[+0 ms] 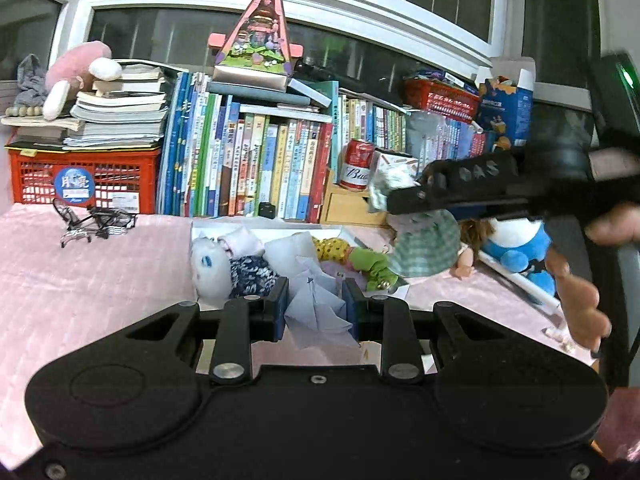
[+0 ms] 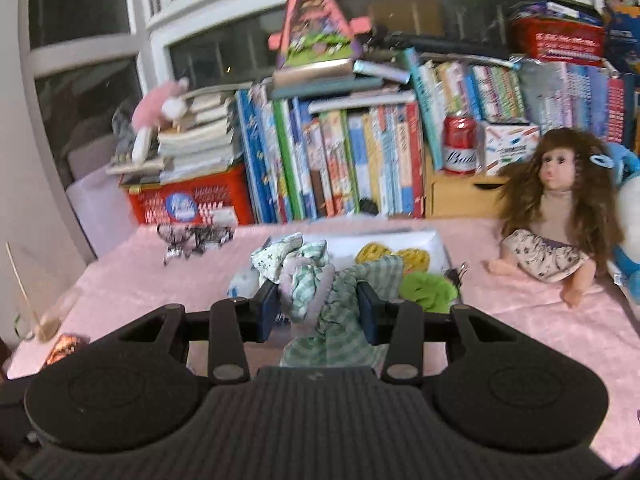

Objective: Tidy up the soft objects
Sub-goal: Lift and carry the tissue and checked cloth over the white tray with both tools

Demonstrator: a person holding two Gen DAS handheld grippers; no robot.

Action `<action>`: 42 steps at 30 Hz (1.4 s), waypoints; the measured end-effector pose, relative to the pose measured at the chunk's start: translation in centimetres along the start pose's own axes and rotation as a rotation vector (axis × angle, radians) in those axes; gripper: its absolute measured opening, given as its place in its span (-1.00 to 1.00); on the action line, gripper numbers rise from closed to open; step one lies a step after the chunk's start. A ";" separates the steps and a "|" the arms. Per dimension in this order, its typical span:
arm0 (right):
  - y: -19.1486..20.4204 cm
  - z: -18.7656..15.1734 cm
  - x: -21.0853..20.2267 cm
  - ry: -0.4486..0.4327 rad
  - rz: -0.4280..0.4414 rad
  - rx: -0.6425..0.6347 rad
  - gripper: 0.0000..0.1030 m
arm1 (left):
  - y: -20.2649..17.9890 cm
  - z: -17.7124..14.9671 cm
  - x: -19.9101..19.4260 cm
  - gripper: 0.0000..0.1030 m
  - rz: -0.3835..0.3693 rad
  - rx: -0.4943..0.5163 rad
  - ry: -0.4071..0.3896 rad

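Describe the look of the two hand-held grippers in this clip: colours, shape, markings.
Both are black plastic. The left hand-held gripper has a smooth body with two round lobes, silver screws on its link bars and blue pads on its fingers. The right hand-held gripper has the same shape, but a ribbed top. Seen side-on from the left wrist camera, it shows embossed letters and a green light.

Pale lilac paper-like piece (image 1: 318,312) pinched upright, near centre. Green-checked rag toy (image 2: 324,312) clamped, dangling crumpled over white box (image 1: 224,229) holding stuffed toys. Brown-haired doll (image 2: 560,216) sitting far right on pink cloth.
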State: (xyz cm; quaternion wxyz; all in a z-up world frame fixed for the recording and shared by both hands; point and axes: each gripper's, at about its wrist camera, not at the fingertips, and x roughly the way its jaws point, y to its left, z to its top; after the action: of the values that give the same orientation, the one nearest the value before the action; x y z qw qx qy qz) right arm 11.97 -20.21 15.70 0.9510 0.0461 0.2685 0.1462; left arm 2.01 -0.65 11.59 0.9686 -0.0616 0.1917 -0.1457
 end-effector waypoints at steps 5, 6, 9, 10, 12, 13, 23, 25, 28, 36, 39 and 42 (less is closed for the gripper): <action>-1.8 0.7 -1.1 -0.072 -0.010 0.056 -0.09 | 0.8 3.3 0.7 -0.49 -0.045 0.033 0.034; -2.1 0.8 -1.3 -0.083 -0.017 0.064 -0.09 | 1.0 4.0 0.8 -0.49 -0.055 0.034 0.037; -3.2 1.3 -1.6 -0.106 -0.032 0.090 -0.09 | 1.6 6.0 1.4 -0.49 -0.050 0.042 0.033; -3.6 1.5 -1.6 -0.112 -0.036 0.101 -0.09 | 1.8 6.7 1.7 -0.49 -0.051 0.038 0.038; -4.2 1.8 -1.6 -0.123 -0.034 0.121 -0.09 | 2.2 8.0 2.5 -0.49 -0.052 0.028 0.053; -4.4 1.9 -1.5 -0.130 -0.029 0.127 -0.09 | 2.4 8.5 3.0 -0.49 -0.049 0.026 0.058; -6.1 3.4 0.9 -0.153 -0.017 0.146 -0.09 | 5.2 12.6 9.1 -0.49 -0.027 -0.053 0.158; -6.4 3.8 1.7 -0.148 -0.026 0.150 -0.09 | 5.6 13.2 10.5 -0.49 -0.017 -0.055 0.177; -6.9 4.5 3.1 -0.128 -0.022 0.160 -0.09 | 6.0 13.7 12.5 -0.49 -0.020 -0.057 0.211; -8.6 5.9 7.6 -0.065 0.012 0.196 -0.09 | 6.5 14.3 18.8 -0.49 0.021 -0.044 0.316; -9.1 5.8 10.0 -0.016 0.030 0.200 -0.09 | 6.6 14.2 21.3 -0.49 0.035 -0.030 0.355; -9.4 5.4 12.3 0.019 0.063 0.183 -0.09 | 6.5 13.8 23.6 -0.49 0.067 0.008 0.355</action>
State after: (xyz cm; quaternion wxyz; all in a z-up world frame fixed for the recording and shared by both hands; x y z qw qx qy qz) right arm 27.18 -25.53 12.62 0.9352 0.1400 0.2879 0.1514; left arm 29.93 -0.82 14.76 0.9241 -0.0246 0.3612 -0.1226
